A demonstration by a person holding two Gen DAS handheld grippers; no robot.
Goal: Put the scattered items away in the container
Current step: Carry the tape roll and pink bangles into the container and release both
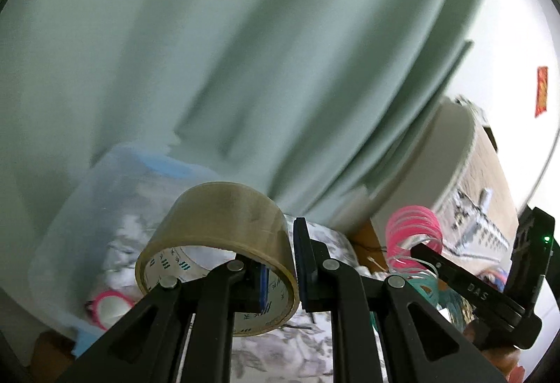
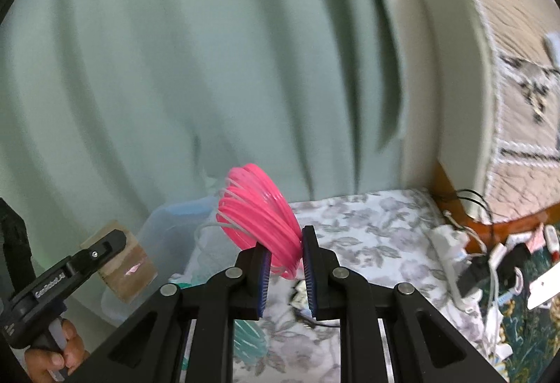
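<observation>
My left tool [image 1: 281, 272] grips the tape [image 1: 218, 239] by its wall, aloft beside the bin [image 1: 70, 225], and my right tool [image 2: 285, 264] pinches the pink coil [image 2: 259, 211] near it; I judge each wants carrying over the rim, lowering inside, then releasing.

Brown tape roll [image 1: 224, 243] in the left claw; pink coil [image 2: 260, 222] in the right claw. Behind both: pale green curtain [image 2: 175, 50]. Beneath: grey-floral white cloth [image 2: 367, 236].
</observation>
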